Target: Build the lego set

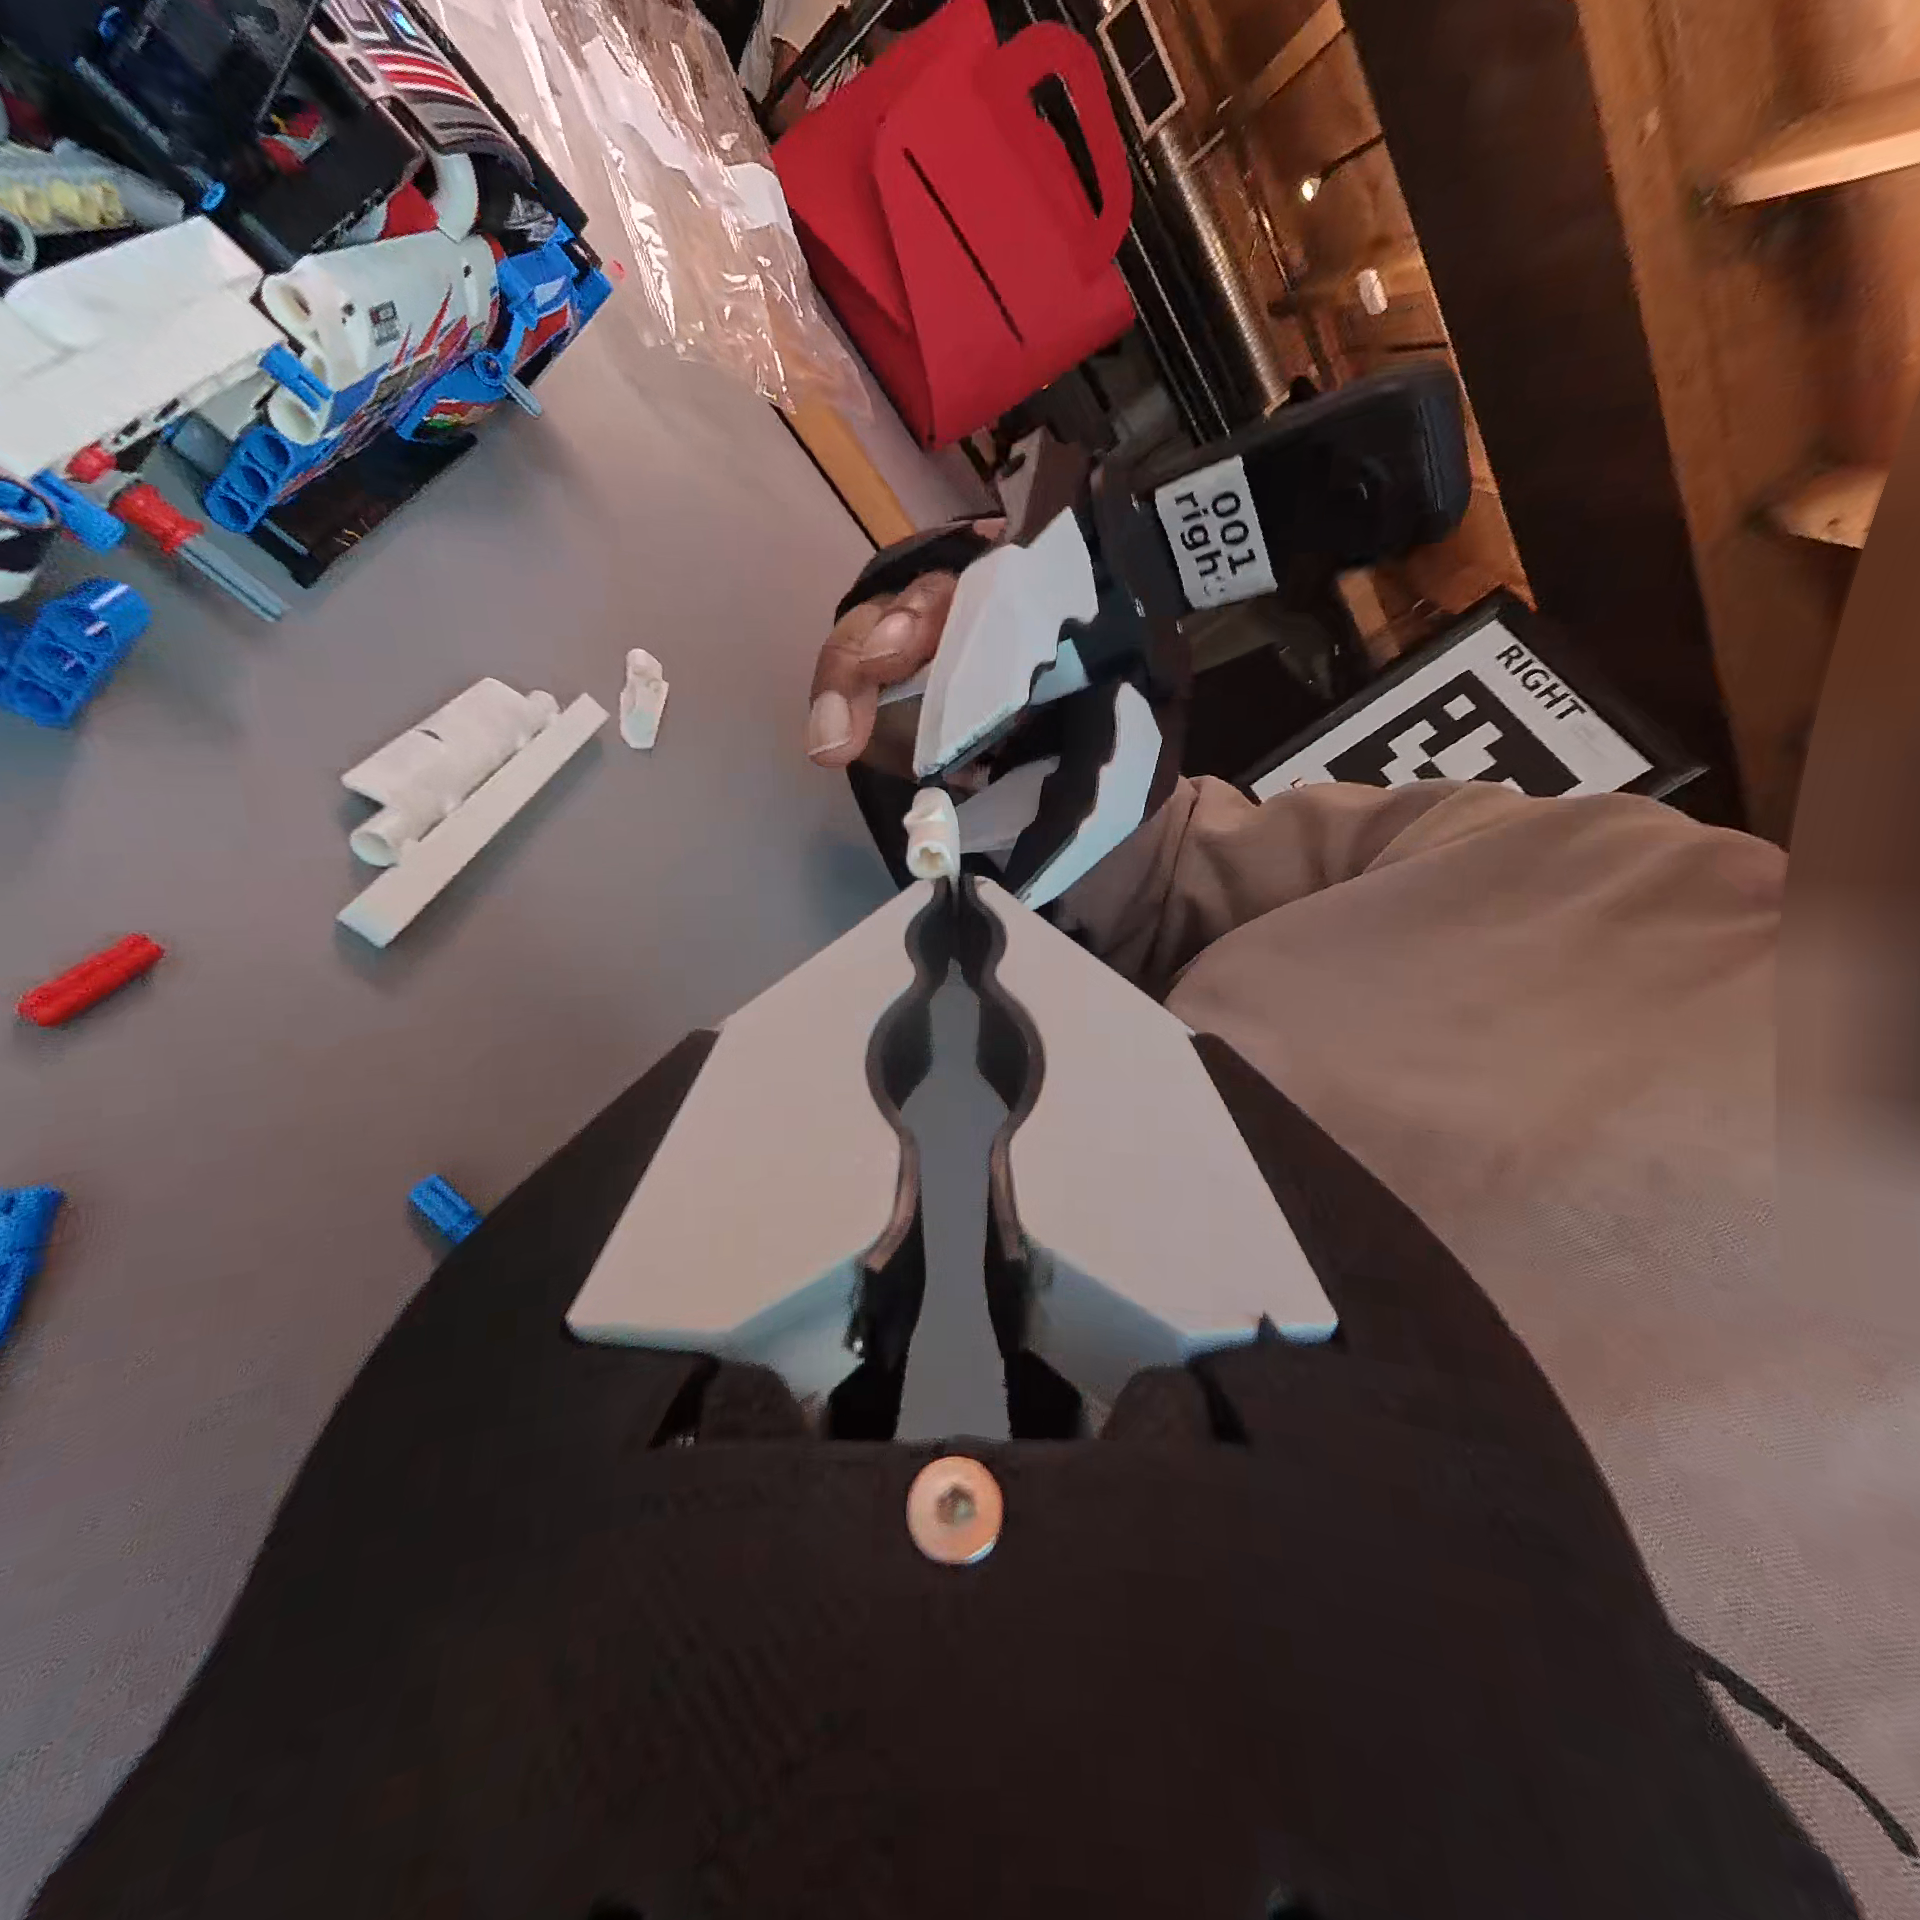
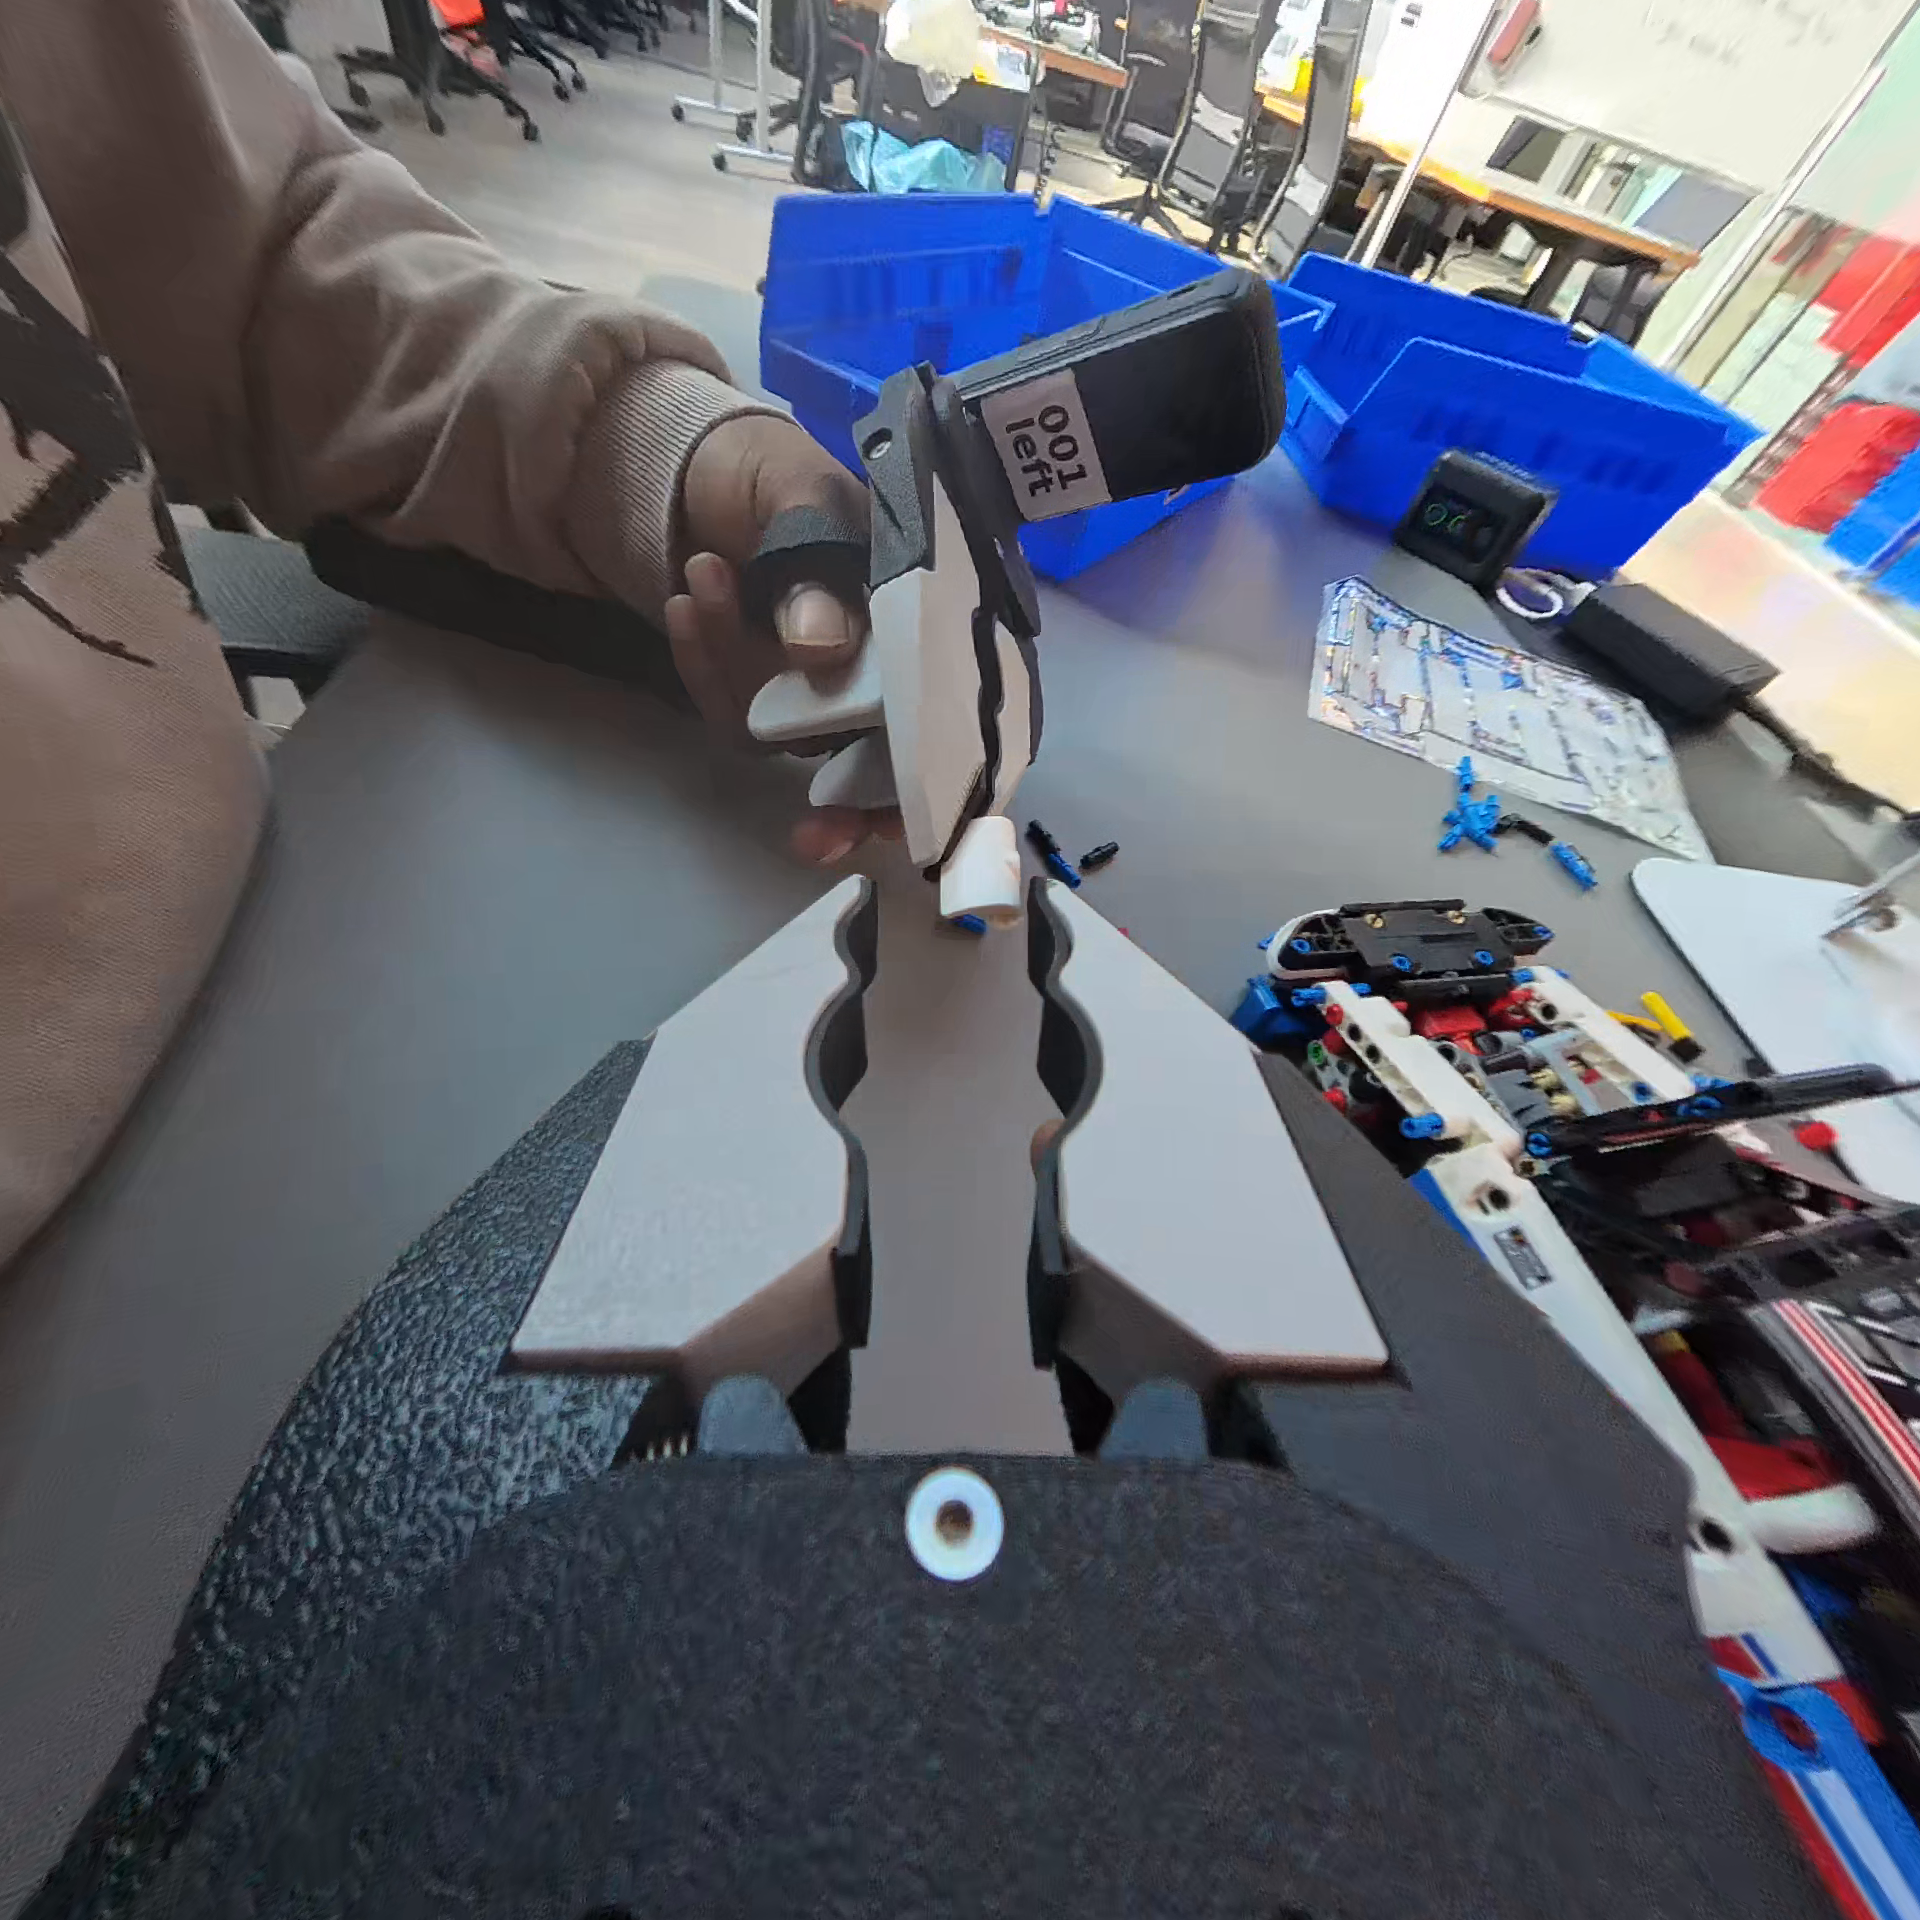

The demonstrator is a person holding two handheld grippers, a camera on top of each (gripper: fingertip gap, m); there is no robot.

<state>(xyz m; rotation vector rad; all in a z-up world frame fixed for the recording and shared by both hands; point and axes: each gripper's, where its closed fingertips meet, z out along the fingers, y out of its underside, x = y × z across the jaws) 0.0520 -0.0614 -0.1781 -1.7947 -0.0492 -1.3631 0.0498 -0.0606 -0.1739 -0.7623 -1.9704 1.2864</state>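
Note:
My left gripper (image 1: 951, 885) is shut on a small white connector (image 1: 928, 831) and holds it by one end above the grey table (image 1: 260, 1091). In the right wrist view the left gripper (image 2: 951, 844) points down, and the white connector (image 2: 982, 873) has a blue pin (image 2: 968, 922) in its lower end. My right gripper (image 2: 951, 888) is open and empty, with its jaws on either side of the connector, just below it. It also shows in the left wrist view (image 1: 977, 826), facing my left gripper. The part-built lego car (image 2: 1455, 1070) lies to the right.
The car (image 1: 395, 312) also shows at the far left. A white sub-assembly (image 1: 468, 790), a small white piece (image 1: 641, 698), a red pin (image 1: 91, 979) and a blue pin (image 1: 445, 1210) lie on the table. Blue bins (image 2: 1039, 312), a printed sheet (image 2: 1486, 707) and loose blue pins (image 2: 1475, 816) lie beyond. Only a small space, under 4 cm, lies between the two pairs of fingers. The blue pin (image 1: 445, 1210) sits 10 cm or so from the ends of my left fingers.

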